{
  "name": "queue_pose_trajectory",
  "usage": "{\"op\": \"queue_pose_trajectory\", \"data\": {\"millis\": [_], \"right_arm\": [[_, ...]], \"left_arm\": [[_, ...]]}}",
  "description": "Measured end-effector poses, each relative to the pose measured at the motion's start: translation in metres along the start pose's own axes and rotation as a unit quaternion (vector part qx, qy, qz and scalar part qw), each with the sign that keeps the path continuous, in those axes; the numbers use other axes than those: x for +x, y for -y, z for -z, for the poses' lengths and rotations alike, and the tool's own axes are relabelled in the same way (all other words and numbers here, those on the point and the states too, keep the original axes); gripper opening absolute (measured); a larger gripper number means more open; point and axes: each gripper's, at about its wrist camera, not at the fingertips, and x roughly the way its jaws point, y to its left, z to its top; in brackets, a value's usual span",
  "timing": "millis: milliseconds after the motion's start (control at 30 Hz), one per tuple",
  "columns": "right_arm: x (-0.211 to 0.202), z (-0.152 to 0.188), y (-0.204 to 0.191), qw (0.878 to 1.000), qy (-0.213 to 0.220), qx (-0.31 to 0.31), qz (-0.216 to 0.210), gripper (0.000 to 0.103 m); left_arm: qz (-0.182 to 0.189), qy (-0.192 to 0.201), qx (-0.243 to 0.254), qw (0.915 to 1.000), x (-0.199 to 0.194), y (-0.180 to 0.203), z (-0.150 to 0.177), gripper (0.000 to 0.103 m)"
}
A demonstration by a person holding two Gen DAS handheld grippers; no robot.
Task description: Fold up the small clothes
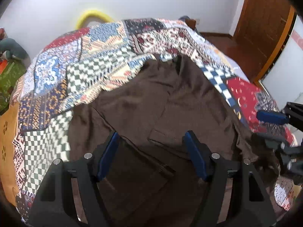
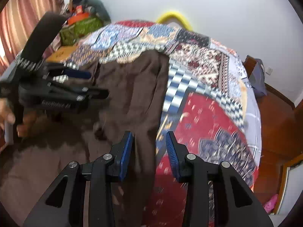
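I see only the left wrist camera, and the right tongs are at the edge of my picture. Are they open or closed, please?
Observer: The right tongs are open; their two fingers stand clearly apart.
Operator: Is the cloth between them?
Observer: Yes. A narrow hanging strip of the brown garment passes between the fingers, close to one of them. It is not pinched.
Operator: What is beyond the other finger?
Observer: The red part of the patchwork bedcover, with no brown cloth on it.
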Motion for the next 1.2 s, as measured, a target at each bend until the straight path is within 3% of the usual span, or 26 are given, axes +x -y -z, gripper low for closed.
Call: {"op": "queue_pose_trajectory", "data": {"millis": [200,433,567,767,967,1200], "right_arm": [[0.03,-0.032,0.002,1.0,0.011,0.019,0.002,0.034],[0.059,-0.033,-0.005,1.0,-0.005,0.006,0.019,0.034],[0.039,-0.029,-0.001,1.0,-0.003,0.025,0.001,0.034],[-0.021,-0.02,-0.002,0.998,0.031,0.045,-0.01,0.034],[-0.089,0.014,-0.012,0.997,0.058,0.06,-0.007,0.042],[-0.117,0.072,-0.023,0.996,0.022,0.081,0.001,0.045]], "left_arm": [[-0.031,0.001,0.005,0.9995,0.006,-0.008,-0.001,0.071],[-0.043,-0.002,-0.014,0.999,0.019,-0.025,0.005,0.071],[-0.008,0.005,-0.048,0.9988,0.001,-0.044,0.005,0.071],[-0.028,0.024,-0.051,0.998,-0.052,-0.064,0.021,0.071],[-0.051,0.016,-0.055,0.9971,-0.108,-0.085,0.068,0.071],[-0.038,-0.027,-0.092,0.9947,-0.14,-0.105,0.143,0.071]]}}
